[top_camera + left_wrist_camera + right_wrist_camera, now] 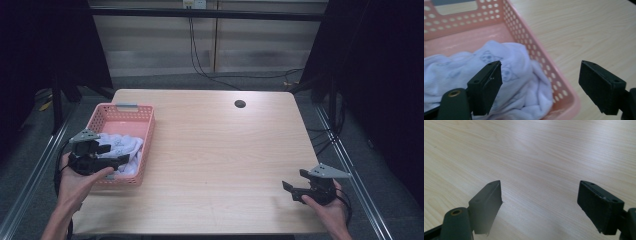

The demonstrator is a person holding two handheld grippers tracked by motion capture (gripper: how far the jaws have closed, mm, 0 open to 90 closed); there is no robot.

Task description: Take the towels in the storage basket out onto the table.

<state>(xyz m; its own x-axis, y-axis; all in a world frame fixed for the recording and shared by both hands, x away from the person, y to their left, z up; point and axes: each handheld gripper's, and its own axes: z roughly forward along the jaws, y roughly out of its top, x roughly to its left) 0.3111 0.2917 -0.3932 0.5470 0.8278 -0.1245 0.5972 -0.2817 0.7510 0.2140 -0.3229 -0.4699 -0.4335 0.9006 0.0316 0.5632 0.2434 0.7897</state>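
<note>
The left gripper (112, 154) hangs wide and empty over the pink basket (145, 150) at the table's nine o'clock — the white cloth (122, 146) lies bunched inside it. The drop looks finished. The right gripper (289, 190), also wide, waits at four o'clock — pulling clear comes next.

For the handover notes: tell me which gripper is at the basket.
The left gripper, open above the white cloth in the pink basket; the right gripper sits over bare table.
</note>
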